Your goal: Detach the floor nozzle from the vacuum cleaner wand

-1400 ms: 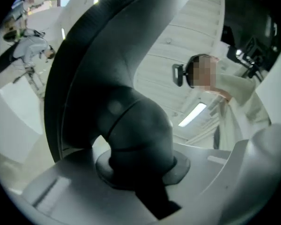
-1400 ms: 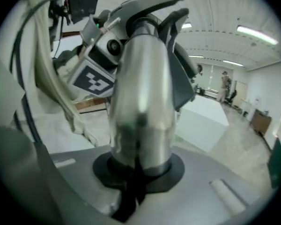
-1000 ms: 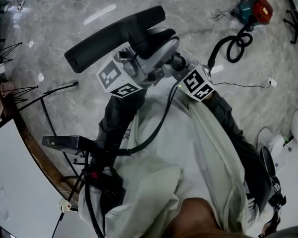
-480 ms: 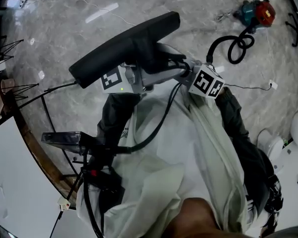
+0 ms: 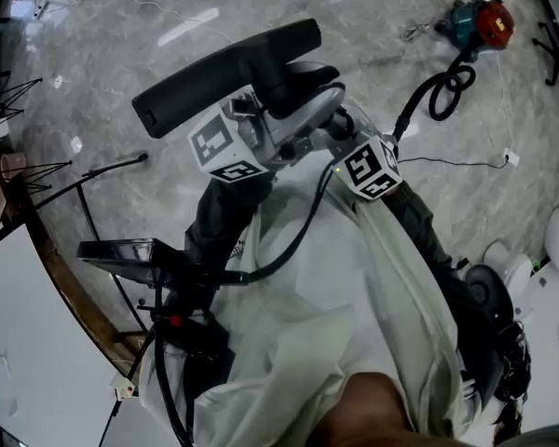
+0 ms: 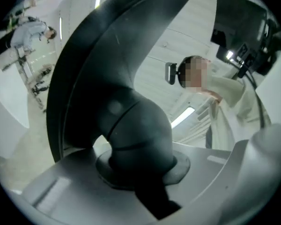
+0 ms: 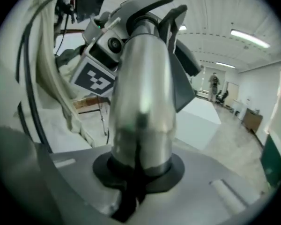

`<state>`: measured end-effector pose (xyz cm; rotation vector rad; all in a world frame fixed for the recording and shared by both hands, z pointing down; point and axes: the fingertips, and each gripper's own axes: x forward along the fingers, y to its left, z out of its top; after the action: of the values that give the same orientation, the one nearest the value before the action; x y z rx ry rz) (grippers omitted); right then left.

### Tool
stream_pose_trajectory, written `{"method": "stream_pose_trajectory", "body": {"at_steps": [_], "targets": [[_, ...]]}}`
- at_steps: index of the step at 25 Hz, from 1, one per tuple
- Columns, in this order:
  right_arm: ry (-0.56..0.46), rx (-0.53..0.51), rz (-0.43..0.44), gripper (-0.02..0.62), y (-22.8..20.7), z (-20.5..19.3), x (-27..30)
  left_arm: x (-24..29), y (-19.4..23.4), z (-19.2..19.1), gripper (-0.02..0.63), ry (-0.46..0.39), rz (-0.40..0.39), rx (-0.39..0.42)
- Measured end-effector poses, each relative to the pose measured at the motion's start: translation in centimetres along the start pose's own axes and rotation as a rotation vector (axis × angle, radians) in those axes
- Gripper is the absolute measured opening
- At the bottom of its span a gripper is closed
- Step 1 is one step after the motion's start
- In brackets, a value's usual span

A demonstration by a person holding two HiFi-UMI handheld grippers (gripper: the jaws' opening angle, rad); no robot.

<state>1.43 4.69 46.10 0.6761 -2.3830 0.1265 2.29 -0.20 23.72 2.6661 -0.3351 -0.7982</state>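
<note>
In the head view the long black floor nozzle (image 5: 224,73) is held up over the marble floor. My left gripper (image 5: 284,91) is shut on its black elbow neck (image 6: 136,130), which fills the left gripper view between the grey jaws of the left gripper (image 6: 140,172). Close to its right, my right gripper (image 5: 331,124) is shut on the silver wand tube (image 7: 143,93), which stands between the jaws of the right gripper (image 7: 140,168) and runs up into the left gripper's jaws. Those jaws hide the joint between tube and nozzle.
A red and teal vacuum body (image 5: 480,19) with a coiled black hose (image 5: 438,87) lies on the floor at the far right. A black stand with a flat plate (image 5: 121,252) and cables sits at the left by a white table (image 5: 28,361). White objects (image 5: 508,264) stand at the right.
Half a second ago both grippers and the nozzle had swung up and to the right; now they are back near where they were a second ago. Both grips are unchanged.
</note>
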Motion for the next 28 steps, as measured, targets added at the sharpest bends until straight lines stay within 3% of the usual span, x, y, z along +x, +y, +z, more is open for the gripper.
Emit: {"method": "stream_pose_trajectory", "body": {"at_steps": [4,6,8,12,14,15,16,18,21,23,25,26,28], "targets": [[-0.063,-0.076,0.365,0.043,3.2,0.9,-1.6,0.6,-4.8,0.3,0.075,0.024,-0.343,0.001],[-0.065,-0.069,0.447,0.043,3.8,1.3,-2.0,0.7,-5.1,0.6,0.075,0.018,-0.383,-0.01],[-0.053,-0.02,0.378,0.042,2.9,1.5,-1.3,0.5,-3.4,1.0,0.074,0.001,-0.308,-0.016],[0.015,0.078,-0.008,0.041,-0.5,0.7,1.0,-0.3,2.6,0.9,0.072,-0.007,0.067,-0.046],[0.068,0.084,-0.117,0.041,-1.3,0.2,1.3,-1.1,4.6,0.7,0.072,-0.004,0.237,-0.067],[0.083,0.079,-0.133,0.041,-1.3,0.1,1.5,-1.5,5.1,0.7,0.072,-0.007,0.279,-0.07],[0.084,0.068,-0.131,0.041,-1.3,0.1,1.6,-1.6,5.0,0.8,0.073,-0.012,0.277,-0.068],[0.06,0.031,-0.066,0.041,-0.7,0.5,1.6,-1.5,3.5,1.1,0.074,-0.019,0.143,-0.063],[0.028,-0.046,0.212,0.043,1.7,0.9,0.8,-1.5,-0.6,1.7,0.075,-0.023,-0.175,-0.047],[0.02,-0.075,0.411,0.044,3.2,1.2,-0.1,-1.9,-2.2,2.0,0.077,-0.033,-0.294,-0.027],[0.022,-0.065,0.489,0.043,3.5,1.7,-0.3,-2.0,-1.8,2.5,0.077,-0.059,-0.283,-0.033],[0.027,-0.049,0.466,0.043,3.0,1.8,-0.1,-1.9,-0.8,2.8,0.077,-0.078,-0.233,-0.042],[0.043,-0.009,0.315,0.043,1.2,2.1,1.1,-1.9,1.6,3.3,0.075,-0.108,-0.095,-0.039]]}}
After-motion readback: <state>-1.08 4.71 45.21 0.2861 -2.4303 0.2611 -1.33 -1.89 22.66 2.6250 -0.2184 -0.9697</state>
